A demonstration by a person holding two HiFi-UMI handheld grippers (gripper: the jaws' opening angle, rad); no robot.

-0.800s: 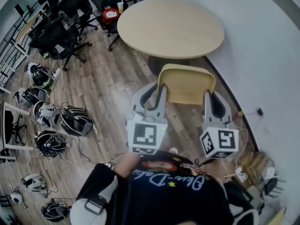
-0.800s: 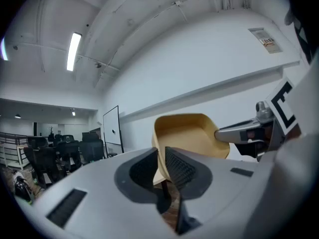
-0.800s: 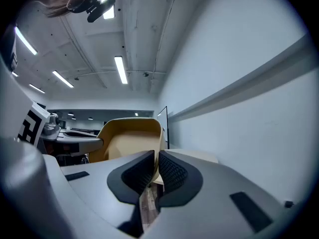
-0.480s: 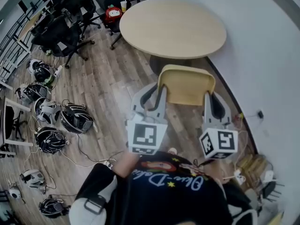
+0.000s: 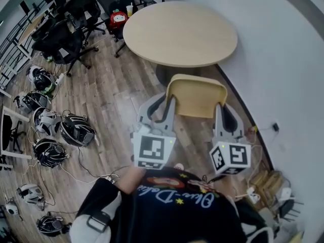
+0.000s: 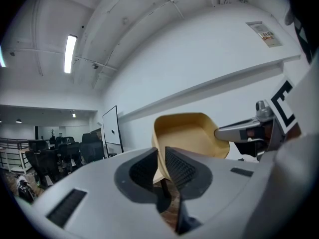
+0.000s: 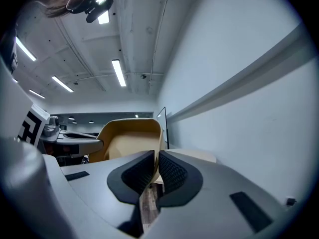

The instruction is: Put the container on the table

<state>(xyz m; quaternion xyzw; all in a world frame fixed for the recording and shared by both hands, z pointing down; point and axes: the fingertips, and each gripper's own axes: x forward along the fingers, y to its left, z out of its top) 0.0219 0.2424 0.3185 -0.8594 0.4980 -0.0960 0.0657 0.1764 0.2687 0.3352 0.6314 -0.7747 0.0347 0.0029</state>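
Both jaws are clamped on the tan shallow plastic container [image 5: 197, 96], left gripper [image 5: 164, 101] and right gripper [image 5: 223, 110] on opposite walls, airborne short of the round pale wooden counter [image 5: 179, 32]; I'd advance both together, level.

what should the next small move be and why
Probably carry the container forward until it is over the table. The left gripper and right gripper each clamp one of its side walls, and it hangs short of the table, which lies just ahead.
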